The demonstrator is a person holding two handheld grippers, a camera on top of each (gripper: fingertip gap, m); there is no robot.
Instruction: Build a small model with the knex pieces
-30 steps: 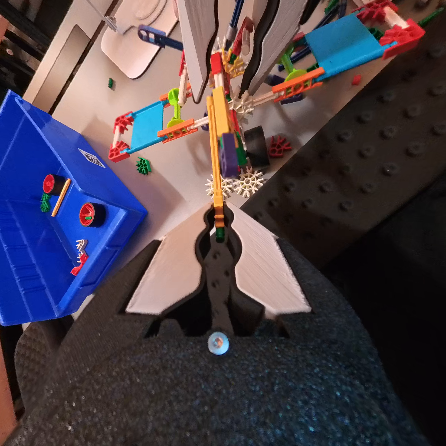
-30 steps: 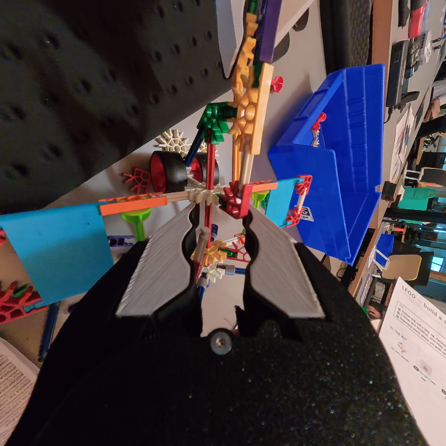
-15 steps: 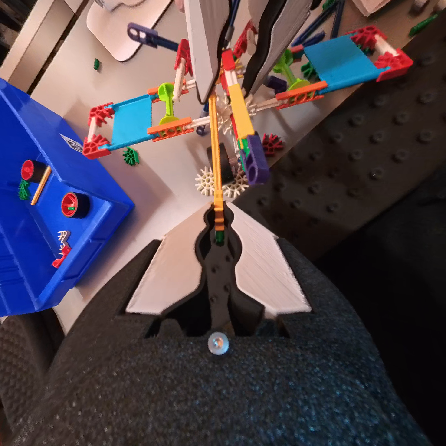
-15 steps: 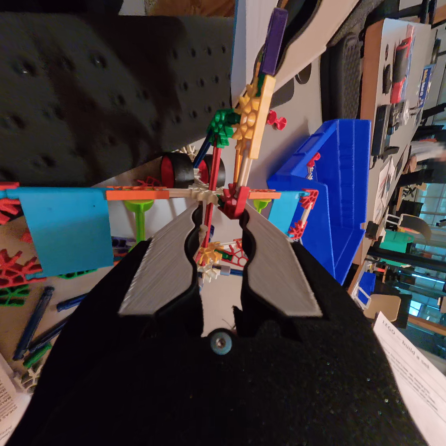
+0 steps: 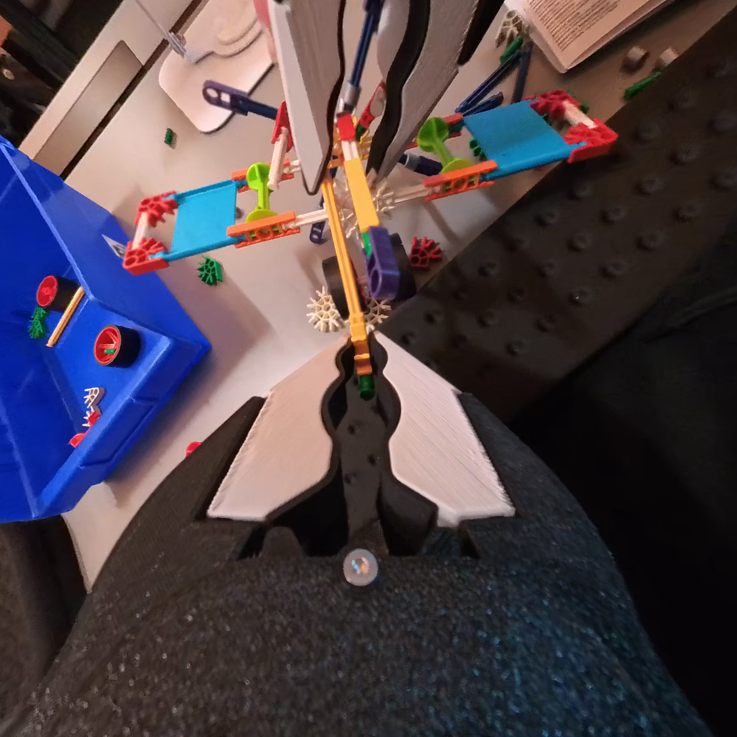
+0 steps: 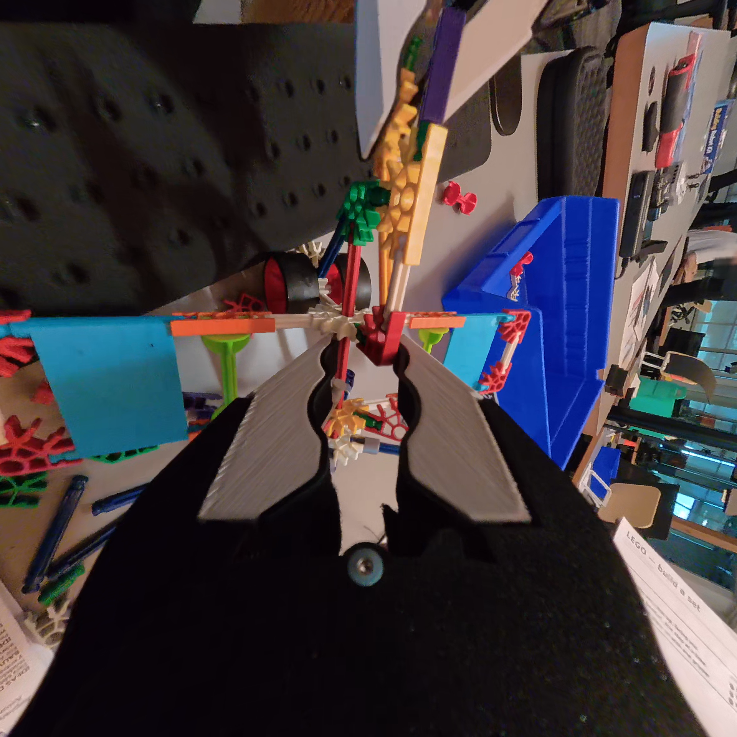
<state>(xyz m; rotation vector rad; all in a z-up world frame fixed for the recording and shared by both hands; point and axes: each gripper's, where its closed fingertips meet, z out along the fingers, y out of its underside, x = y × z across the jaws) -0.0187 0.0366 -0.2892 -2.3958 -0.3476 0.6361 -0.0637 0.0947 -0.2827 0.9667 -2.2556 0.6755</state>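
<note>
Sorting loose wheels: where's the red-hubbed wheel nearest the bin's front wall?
In the left wrist view, the red-hubbed wheel lies inside the blue bin at left, beside a thin orange rod.

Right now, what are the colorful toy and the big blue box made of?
The toy model looks like hard plastic: bright, smooth rods and snap-on connectors. The blue bin looks like glossy molded plastic, with ribbed walls. The left tongs pinch the toy's rod.

One blue bin (image 5: 119, 418), two light-blue panels (image 5: 203, 219), two black wheels (image 6: 297, 285) with red hubs inside the bin.
</note>
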